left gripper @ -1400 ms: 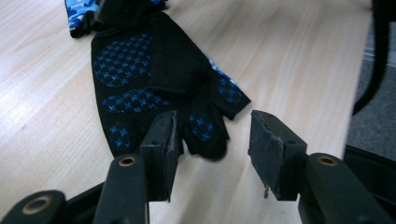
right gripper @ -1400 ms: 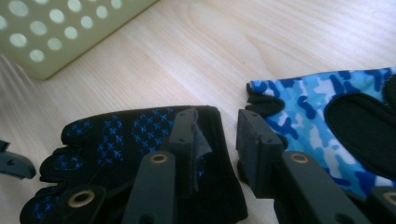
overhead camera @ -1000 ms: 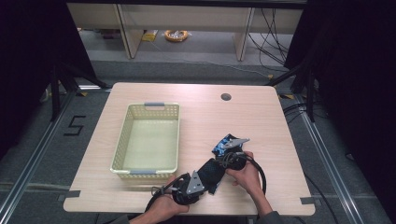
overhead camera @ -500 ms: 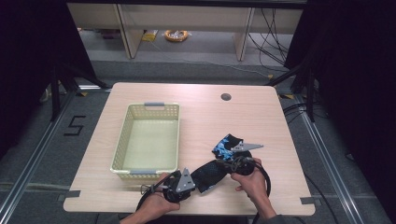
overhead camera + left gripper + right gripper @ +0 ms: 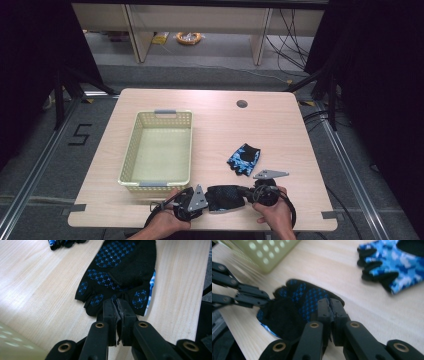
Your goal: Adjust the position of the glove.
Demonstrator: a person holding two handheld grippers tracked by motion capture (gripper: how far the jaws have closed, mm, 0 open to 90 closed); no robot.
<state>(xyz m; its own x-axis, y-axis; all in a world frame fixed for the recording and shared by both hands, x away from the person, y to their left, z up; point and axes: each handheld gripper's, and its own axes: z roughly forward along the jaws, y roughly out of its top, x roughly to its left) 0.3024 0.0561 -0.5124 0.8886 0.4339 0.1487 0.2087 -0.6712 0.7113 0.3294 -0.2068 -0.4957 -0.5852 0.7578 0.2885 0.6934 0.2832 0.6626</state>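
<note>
High view is giving me the surface point(image 5: 210, 107) with a yellow basket point(image 5: 130, 157) sitting left of centre, and I am seeing both hands coming in at the near edge. My left hand point(image 5: 162, 225) is holding the left tool point(image 5: 205, 198), and my right hand point(image 5: 272, 215) is holding the right tool point(image 5: 245, 191); between them a black glove point(image 5: 226, 197) is lying palm-up close to the near edge, just in front of the basket's right corner. Left gripper view is showing me the left tool point(image 5: 117, 312) with its jaws pressed together on the glove's point(image 5: 120, 272) finger end, a fold of black fabric pinched between them, blue grip dots facing up. Right gripper view is showing the right tool point(image 5: 329, 312) with its jaws likewise closed on the glove's point(image 5: 294, 307) opposite edge, and the left tool's black links are reaching in from the left of that view. A second glove point(image 5: 244, 159), blue camouflage with black fingers, is lying apart from the first, farther from me and right of the basket; it is touching neither tool.
</note>
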